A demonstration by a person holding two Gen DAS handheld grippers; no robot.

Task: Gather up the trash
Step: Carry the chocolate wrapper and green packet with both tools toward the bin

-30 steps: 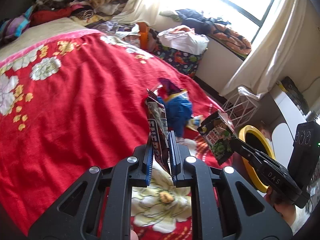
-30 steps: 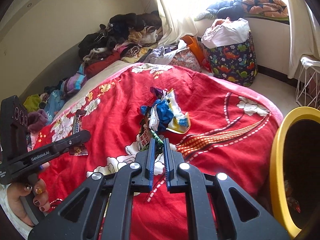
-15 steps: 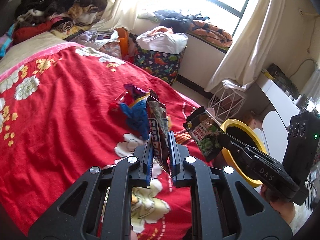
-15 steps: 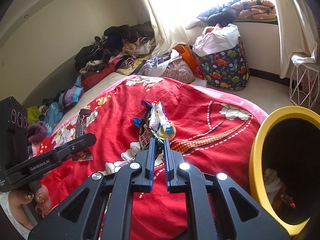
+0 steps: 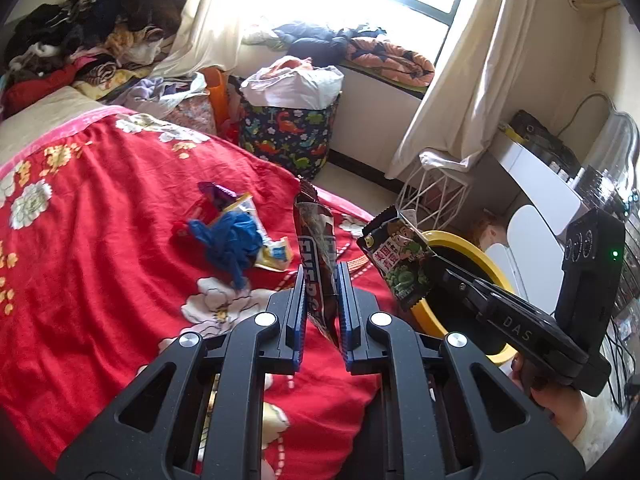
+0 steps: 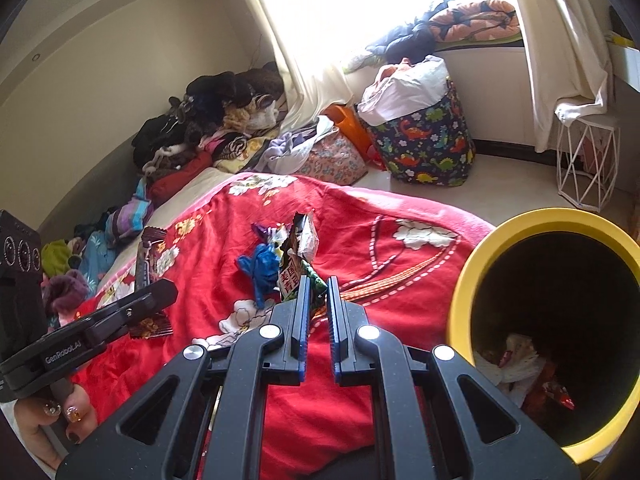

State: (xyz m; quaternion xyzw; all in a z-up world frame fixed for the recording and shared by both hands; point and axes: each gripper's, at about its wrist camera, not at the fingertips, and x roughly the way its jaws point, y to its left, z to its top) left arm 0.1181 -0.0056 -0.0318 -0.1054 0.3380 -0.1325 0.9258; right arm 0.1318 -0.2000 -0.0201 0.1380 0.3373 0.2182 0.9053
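Left gripper (image 5: 322, 280): clamps upright brown snack wrapper (image 5: 316, 248).
Right gripper (image 6: 317, 294): clamps green snack packet (image 6: 298, 264), beside yellow bin (image 6: 464, 288).

"DAS" on right claw (image 5: 430, 268), "GenRobot.AI" on left claw (image 6: 160, 294)

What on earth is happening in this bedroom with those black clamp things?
A person is clearing rubbish off the red blanket with a handheld gripper in each hand. The left gripper is shut on a dark snack wrapper, the right gripper on a green snack packet. The yellow bin beside the bed already holds litter. A pile of wrappers remains on the blanket.
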